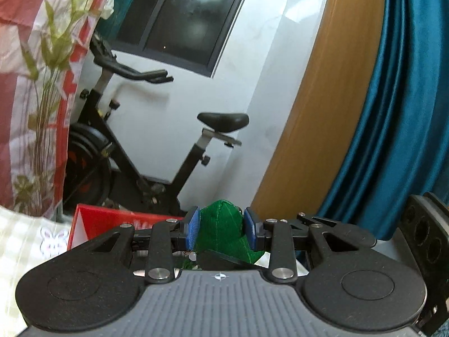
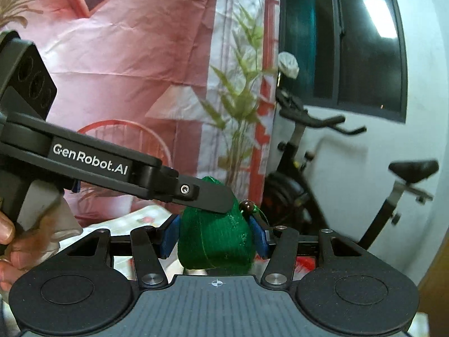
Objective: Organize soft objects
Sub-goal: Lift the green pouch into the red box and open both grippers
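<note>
A green stuffed fabric piece (image 1: 221,230) with stitched seams is held up in the air. My left gripper (image 1: 221,228) is shut on it, one blue pad pressing each side. In the right wrist view the same green piece (image 2: 216,241) sits between the blue pads of my right gripper (image 2: 214,239), also shut on it. A black finger (image 2: 213,196) of the left gripper reaches in from the left and lies over the piece's top. A brown bead (image 2: 247,205) hangs at its upper right. The lower part of the piece is hidden behind the gripper bodies.
An exercise bike (image 1: 157,140) stands by the white wall under a dark window (image 1: 185,14). A red box (image 1: 112,221) lies below it. A red floral cloth (image 2: 126,70) hangs on the left, a teal curtain (image 1: 398,112) and wooden frame (image 1: 322,98) on the right. A hand (image 2: 7,241) grips the left tool.
</note>
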The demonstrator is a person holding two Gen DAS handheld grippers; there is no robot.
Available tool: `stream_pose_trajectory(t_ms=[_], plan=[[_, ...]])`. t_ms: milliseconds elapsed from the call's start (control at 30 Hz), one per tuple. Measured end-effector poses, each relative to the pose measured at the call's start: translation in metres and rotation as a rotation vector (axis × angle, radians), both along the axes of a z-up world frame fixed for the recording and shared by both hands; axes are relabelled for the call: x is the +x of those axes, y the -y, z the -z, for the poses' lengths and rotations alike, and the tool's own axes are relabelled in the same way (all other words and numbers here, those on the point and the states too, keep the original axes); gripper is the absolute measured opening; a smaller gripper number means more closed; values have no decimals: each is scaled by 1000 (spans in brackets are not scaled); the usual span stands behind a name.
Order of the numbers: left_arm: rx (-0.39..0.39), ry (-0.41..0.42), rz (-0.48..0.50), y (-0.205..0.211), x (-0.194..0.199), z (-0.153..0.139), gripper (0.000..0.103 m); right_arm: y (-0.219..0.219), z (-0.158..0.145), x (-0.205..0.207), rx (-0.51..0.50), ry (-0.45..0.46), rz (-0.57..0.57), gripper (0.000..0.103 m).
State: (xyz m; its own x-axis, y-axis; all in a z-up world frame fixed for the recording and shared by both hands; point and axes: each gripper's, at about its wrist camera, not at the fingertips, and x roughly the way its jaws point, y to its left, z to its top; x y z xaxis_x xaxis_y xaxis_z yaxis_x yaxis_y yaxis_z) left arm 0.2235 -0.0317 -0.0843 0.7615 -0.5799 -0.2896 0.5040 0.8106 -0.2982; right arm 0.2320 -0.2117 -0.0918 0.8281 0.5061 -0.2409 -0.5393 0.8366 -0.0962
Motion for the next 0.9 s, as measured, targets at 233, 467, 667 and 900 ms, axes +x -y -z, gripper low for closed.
stream_pose_trajectory(t_ms=[233, 467, 667, 900], plan=[[32, -18, 9, 13, 29, 10, 36, -1, 12, 27, -103, 31, 34, 50], [84, -97, 2, 21, 55, 41, 36, 7, 46, 52, -117, -47, 53, 48], [115, -120, -42, 18, 70, 53, 36, 13, 70, 75, -143, -95, 107, 48], [191, -124, -68, 3, 70, 61, 39, 37, 93, 79, -74, -163, 163, 48]])
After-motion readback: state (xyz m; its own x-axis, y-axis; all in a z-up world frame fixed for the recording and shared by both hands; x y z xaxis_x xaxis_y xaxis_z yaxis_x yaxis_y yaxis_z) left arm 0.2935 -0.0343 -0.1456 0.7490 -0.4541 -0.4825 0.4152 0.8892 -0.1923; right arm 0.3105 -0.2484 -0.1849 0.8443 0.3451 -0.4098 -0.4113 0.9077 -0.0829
